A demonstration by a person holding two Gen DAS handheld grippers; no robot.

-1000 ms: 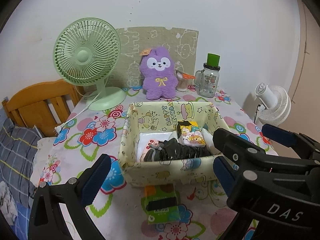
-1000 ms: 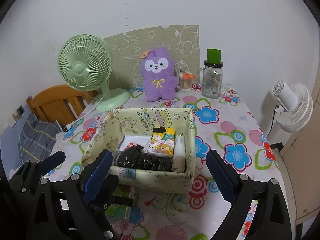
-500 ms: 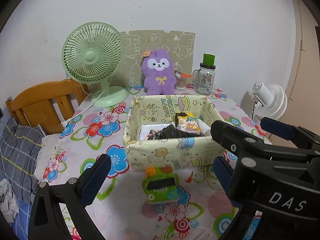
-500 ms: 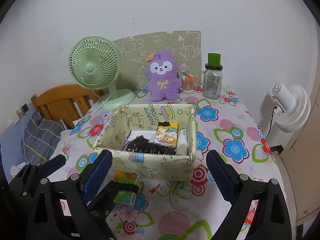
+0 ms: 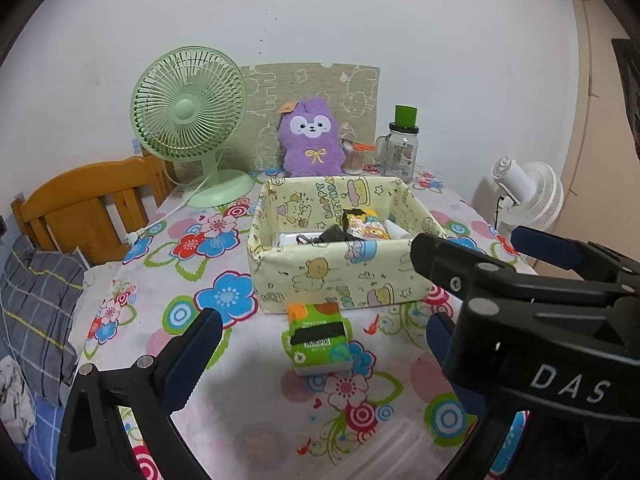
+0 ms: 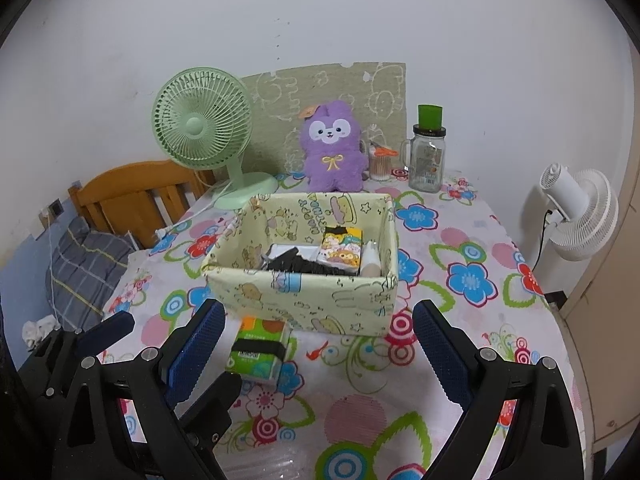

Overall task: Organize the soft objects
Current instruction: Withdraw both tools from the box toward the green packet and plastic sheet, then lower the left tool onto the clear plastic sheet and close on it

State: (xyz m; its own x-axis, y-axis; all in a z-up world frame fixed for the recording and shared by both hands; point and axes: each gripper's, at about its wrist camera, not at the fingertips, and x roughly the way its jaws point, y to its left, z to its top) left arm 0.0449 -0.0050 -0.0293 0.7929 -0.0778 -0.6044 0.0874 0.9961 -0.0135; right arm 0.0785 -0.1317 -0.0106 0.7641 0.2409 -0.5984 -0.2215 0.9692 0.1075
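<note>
The tissue pack (image 5: 319, 338), green and orange with a black band across it, lies flat on the flowered tablecloth (image 5: 224, 384), just in front of the pale yellow fabric basket (image 5: 332, 276) and about touching its near wall. Starting at the left: a wooden chair back (image 5: 86, 208) stands off the table's edge, and a mint green desk fan (image 5: 190, 124) sits on the far left corner. The left gripper (image 5: 316, 350) hangs over the near edge, fingers spread wide with nothing between them, and the pack sits right in the gap. Inside the basket there's a dark folded cloth (image 6: 300, 264), a white packet under it, a cartoon-printed pouch (image 6: 340, 250) and a pale tube against the right wall. Behind it, a purple plush toy (image 5: 314, 140) sits upright against a printed board. On to the right: a glass jar with a green cap (image 5: 400, 144). The right gripper (image 6: 318, 354) is wide open too, empty, hovering low near the basket's front. Off the table at far right stands a white fan (image 6: 580, 216).
</note>
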